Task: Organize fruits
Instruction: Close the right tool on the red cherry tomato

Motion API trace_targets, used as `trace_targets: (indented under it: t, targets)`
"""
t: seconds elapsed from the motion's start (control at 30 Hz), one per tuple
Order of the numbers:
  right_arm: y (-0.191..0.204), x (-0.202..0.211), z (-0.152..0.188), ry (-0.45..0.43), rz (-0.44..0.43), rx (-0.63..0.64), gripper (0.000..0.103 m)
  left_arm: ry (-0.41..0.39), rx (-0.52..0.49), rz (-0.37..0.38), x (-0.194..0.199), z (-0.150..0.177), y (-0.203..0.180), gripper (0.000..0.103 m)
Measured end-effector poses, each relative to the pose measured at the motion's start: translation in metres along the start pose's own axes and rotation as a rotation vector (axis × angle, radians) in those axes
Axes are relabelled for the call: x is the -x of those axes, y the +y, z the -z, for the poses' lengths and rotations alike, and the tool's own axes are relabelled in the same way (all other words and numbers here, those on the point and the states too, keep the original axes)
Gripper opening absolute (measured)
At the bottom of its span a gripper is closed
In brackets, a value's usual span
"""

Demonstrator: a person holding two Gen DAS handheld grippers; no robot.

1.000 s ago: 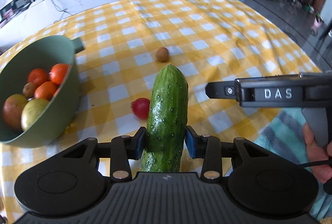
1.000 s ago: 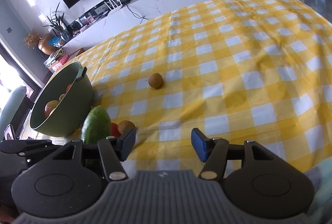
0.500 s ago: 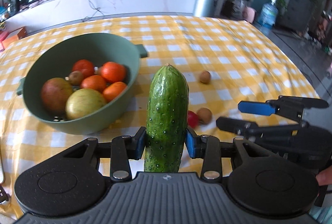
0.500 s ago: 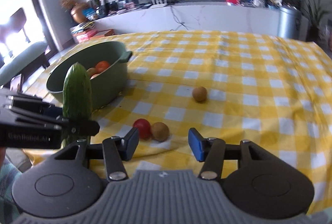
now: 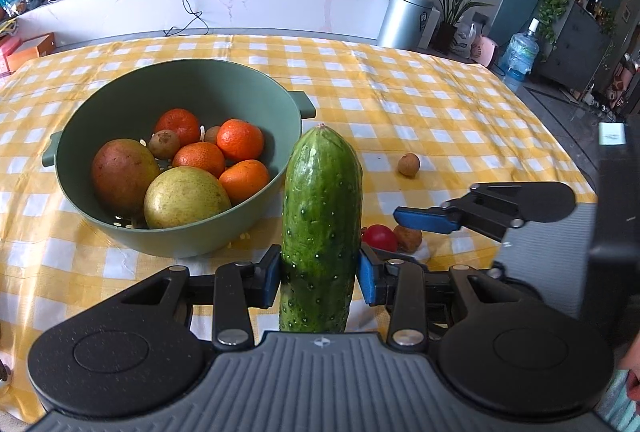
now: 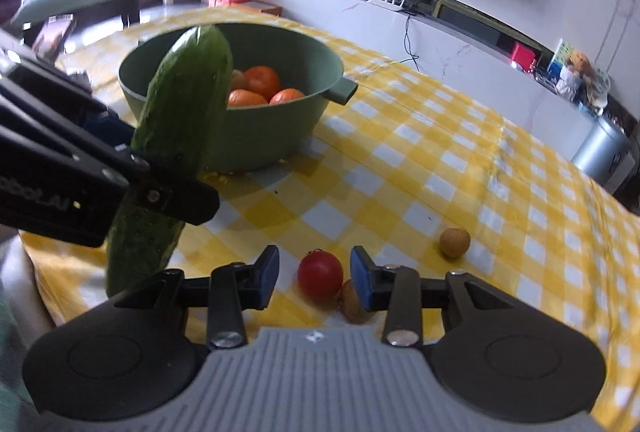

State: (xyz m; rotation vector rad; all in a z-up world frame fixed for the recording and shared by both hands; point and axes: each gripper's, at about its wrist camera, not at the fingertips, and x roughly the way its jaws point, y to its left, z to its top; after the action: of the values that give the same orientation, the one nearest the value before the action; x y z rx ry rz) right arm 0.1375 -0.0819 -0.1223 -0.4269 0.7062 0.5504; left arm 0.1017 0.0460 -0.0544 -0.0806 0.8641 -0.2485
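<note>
Sitting at the left of the yellow checked tablecloth point(image 5: 440, 100), the green bowl point(image 5: 180, 232) holds a reddish mango point(image 5: 122, 174), a pale green mango point(image 5: 186, 198), several oranges point(image 5: 240, 140) and a couple of small brown fruits point(image 5: 164, 144). Just right of the bowl, the left gripper point(image 5: 320, 274) clamps a cucumber point(image 5: 322, 216) between its blue pads, gripping it near the lower part so the cucumber stands almost upright above the cloth, its tip level with the bowl's rim in the left wrist view. Further right, a red tomato point(image 6: 320, 276) lies on the cloth, touching a small brown fruit point(image 6: 352, 302) beside it. The right gripper point(image 6: 314, 278) hangs over this pair with its jaws closing; the tomato shows between the blue pads, and neither pad presses on it yet. The right-hand pad overlaps the brown fruit in the right wrist view. Another small brown fruit point(image 6: 454, 242) lies alone, well apart to the right on the cloth.
</note>
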Motion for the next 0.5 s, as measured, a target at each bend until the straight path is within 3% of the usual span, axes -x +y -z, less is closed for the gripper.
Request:
trace_targets:
  t: [0.3,0.5]
  targets:
    - [0.012,-0.019,0.000,0.052,0.040,0.125,0.029,-0.005,0.008,0.012,0.000,0.001,0.004,0.043]
    - [0.013,-0.020,0.000,0.043,0.055,0.141,0.023,-0.009,0.017,0.014,0.002,0.001,0.005,0.043]
